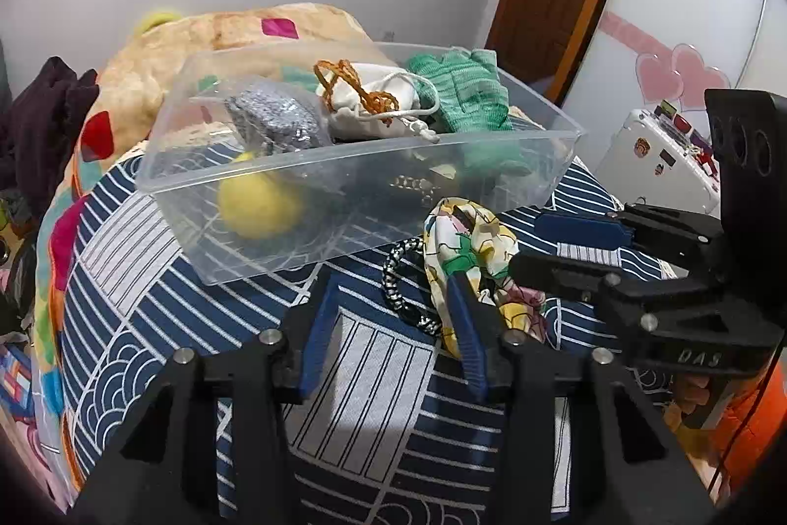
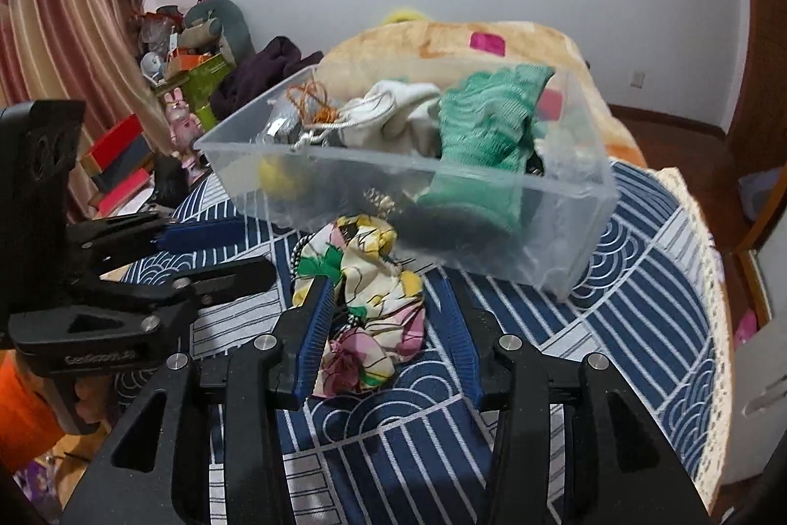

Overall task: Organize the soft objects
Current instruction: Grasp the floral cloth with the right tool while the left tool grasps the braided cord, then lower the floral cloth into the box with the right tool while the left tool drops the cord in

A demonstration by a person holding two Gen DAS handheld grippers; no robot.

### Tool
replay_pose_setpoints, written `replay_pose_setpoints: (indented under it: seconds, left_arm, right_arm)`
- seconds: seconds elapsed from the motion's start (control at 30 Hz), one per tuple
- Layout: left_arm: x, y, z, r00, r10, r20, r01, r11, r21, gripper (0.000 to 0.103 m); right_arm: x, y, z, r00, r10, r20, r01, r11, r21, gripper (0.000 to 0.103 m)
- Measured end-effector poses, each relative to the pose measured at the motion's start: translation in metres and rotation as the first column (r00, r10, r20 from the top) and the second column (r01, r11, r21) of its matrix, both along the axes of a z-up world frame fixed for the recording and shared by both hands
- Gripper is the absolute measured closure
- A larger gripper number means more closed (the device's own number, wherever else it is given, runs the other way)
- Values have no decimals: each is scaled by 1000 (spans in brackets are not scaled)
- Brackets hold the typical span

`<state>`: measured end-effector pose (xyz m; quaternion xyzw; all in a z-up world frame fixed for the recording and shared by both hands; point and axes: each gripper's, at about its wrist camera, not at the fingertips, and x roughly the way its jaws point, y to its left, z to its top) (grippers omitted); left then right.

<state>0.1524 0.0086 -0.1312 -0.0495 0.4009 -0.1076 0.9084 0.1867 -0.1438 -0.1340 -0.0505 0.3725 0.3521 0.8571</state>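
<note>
Both grippers' fingers are spreading wide: right gripper [image 2: 388, 323] straddling the floral pouch [image 2: 366, 303]; left gripper [image 1: 393, 318] showing a braided cord [image 1: 401, 279] beside it.

Both grippers open, held low and level, side by side. Left gripper [image 1: 393, 284] jaws spread wide. Right gripper [image 2: 386, 284] jaws apart, pointing forward just beside it.

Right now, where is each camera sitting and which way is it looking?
Left wrist: rides the left gripper, looking along its open fingers over the patterned bedspread at the clear bin; the right gripper shows at right.
Right wrist: rides the right gripper, its fingers either side of the floral cloth; the left gripper shows at left.
Shared: bin, floral cloth, bedspread, green cloth.
</note>
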Motion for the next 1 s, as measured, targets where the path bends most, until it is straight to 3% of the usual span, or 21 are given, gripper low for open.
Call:
replay_pose_setpoints:
  seconds: [0.37,0.5,0.57,0.67,0.83,1.0]
  left_arm:
    - [26,-7,-9,998,-6,-60,9,998,55,71]
    - [38,-10,-19,995,-20,-101,26,998,57,73]
    - [38,-11,-19,996,-22,-91,28,998,62,75]
    - [40,-13,-19,996,-22,-87,28,997,69,94]
    - [32,-8,-14,998,-12,-56,15,998,55,96]
    - [15,-9,-5,1000,-5,-3,5,995,98,96]
  right_arm:
    - [2,12,-13,999,35,-38,-38,997,-67,66]
    - [7,15,-24,996,40,-76,-47,994,-94,76]
    - [8,11,-24,996,31,-87,-36,997,-67,80]
    - [8,6,-24,995,12,-94,-16,999,-44,87]
    - [0,-5,-17,999,-23,-49,22,999,-30,90]
    - [-7,-19,-4,998,-59,3,59,998,-16,91]
